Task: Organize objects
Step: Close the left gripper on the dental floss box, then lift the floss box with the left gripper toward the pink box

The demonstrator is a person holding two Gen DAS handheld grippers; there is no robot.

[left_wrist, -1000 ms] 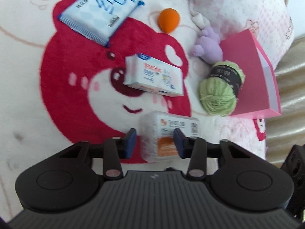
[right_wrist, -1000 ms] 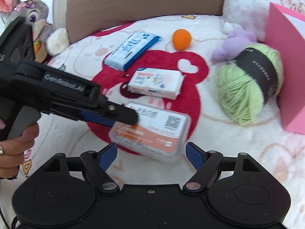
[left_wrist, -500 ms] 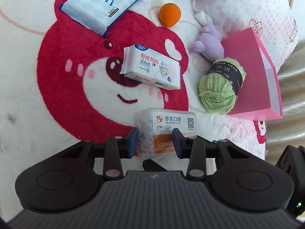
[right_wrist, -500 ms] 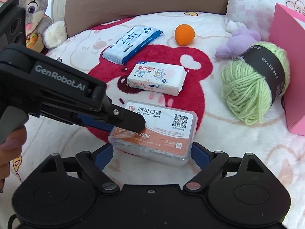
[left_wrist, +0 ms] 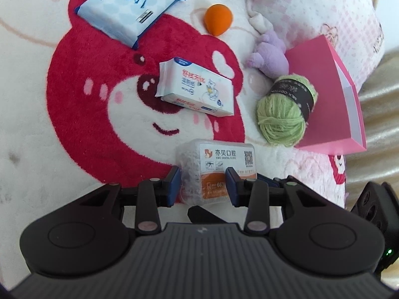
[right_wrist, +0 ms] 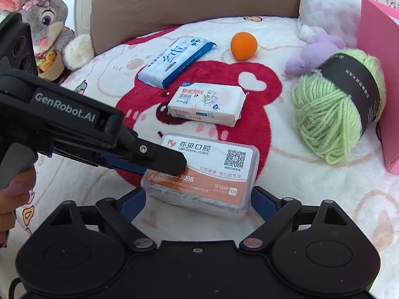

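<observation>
2 tongs at 1 clear floss box (left_wrist: 216, 168): left gripper (left_wrist: 202, 184) clamped on its short sides, right gripper (right_wrist: 197, 200) spread wide, pads flanking the box, contact unclear. On bear blanket (left_wrist: 82, 114) beyond: 2 wipe packs, 1 orange ball (right_wrist: 243, 45), 1 green yarn ball (right_wrist: 334, 104), 1 pink box (left_wrist: 331, 99).

Grey plush rabbit (right_wrist: 47, 22), brown cushion (right_wrist: 194, 5)

The blanket's (left_wrist: 32, 129) left side lay open. Toward its right edge, the yarn ball (left_wrist: 284, 114), pink box (left_wrist: 324, 94) and purple plush (left_wrist: 270, 57) crowded together; a wipes pack (left_wrist: 197, 91) blocked the middle, leaving narrow lanes.
</observation>
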